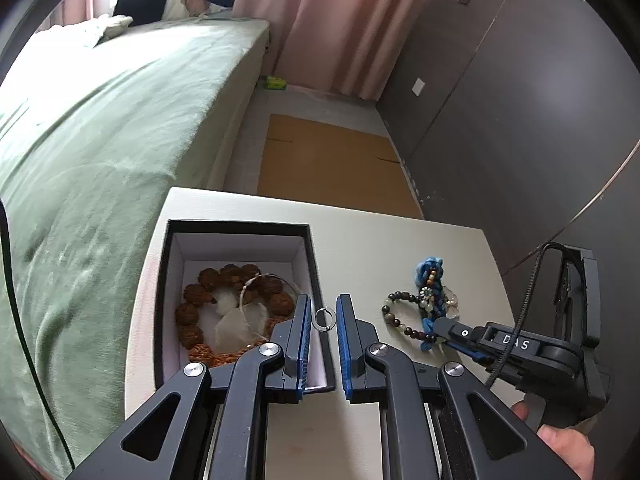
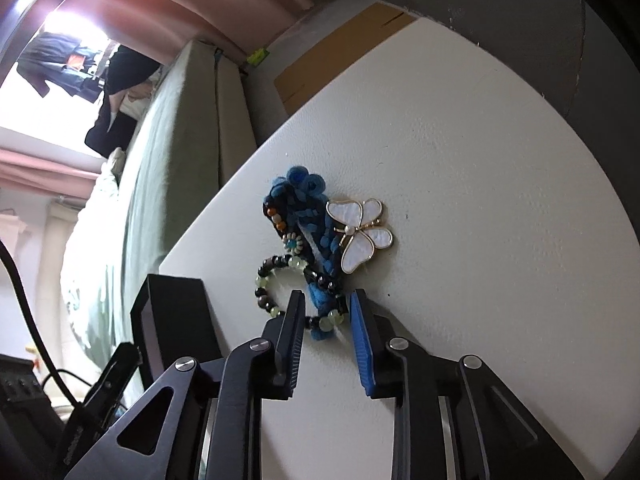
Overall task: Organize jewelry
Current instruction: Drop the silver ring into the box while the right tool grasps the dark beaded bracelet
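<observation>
A black box [image 1: 316, 264] with a white lining stands on the white table [image 1: 400, 248]. It holds a brown bead bracelet [image 1: 208, 280] and a thin hoop. My left gripper [image 1: 323, 316] is open, its fingers either side of a small silver ring [image 1: 324, 319] at the box's right wall. My right gripper [image 2: 326, 312] is open around the near end of a blue braided cord [image 2: 316, 224] and a dark-and-green bead bracelet [image 2: 280, 276]. A white butterfly brooch [image 2: 362, 232] lies beside the cord. The right gripper [image 1: 440, 326] also shows in the left wrist view.
A bed with a green cover [image 1: 100, 140] runs along the table's left side. Brown cardboard [image 1: 332, 160] lies on the floor beyond the table. A dark wardrobe [image 1: 520, 100] stands at the right. Pink curtains [image 1: 332, 20] hang at the back.
</observation>
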Available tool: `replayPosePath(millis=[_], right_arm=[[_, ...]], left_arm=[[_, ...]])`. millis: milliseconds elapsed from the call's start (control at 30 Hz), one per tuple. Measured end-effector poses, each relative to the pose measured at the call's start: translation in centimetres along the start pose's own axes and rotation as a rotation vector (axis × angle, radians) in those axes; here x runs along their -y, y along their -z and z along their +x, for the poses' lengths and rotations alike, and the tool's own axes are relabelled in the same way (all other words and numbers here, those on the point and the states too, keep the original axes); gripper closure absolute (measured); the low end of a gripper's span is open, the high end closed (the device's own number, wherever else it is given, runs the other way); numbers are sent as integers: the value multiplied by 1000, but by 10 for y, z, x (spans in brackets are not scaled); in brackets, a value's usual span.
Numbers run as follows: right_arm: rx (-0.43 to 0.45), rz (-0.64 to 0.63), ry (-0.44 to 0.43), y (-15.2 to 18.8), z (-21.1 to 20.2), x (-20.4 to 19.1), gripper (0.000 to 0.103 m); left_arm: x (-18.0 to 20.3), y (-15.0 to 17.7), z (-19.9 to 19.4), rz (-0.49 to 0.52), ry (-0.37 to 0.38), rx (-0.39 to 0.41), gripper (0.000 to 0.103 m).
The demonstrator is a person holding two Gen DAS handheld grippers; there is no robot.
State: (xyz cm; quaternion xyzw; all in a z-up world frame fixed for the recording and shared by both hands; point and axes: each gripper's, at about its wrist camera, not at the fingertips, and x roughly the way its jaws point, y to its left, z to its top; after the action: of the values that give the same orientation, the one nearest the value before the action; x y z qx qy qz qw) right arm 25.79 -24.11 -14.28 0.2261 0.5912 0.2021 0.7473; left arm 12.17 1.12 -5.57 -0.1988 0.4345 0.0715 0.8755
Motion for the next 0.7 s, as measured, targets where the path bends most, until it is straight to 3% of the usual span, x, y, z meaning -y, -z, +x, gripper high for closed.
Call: replayPosePath(millis=[33,67,300,700], right_arm=[[1,-4,4,0,0,0,82],[1,-5,1,0,0,0,93],[35,-26,-32,0,-17,-7,93],[129,-120,-219,16,-67,-35,93]], left_arm=[[-2,0,1,-5,0,-3,90],[-5,0,1,-10,1,-5,90],[-19,-8,-7,-42,-10,19,90],[-39,-19,-11,-88,-5,23,90]])
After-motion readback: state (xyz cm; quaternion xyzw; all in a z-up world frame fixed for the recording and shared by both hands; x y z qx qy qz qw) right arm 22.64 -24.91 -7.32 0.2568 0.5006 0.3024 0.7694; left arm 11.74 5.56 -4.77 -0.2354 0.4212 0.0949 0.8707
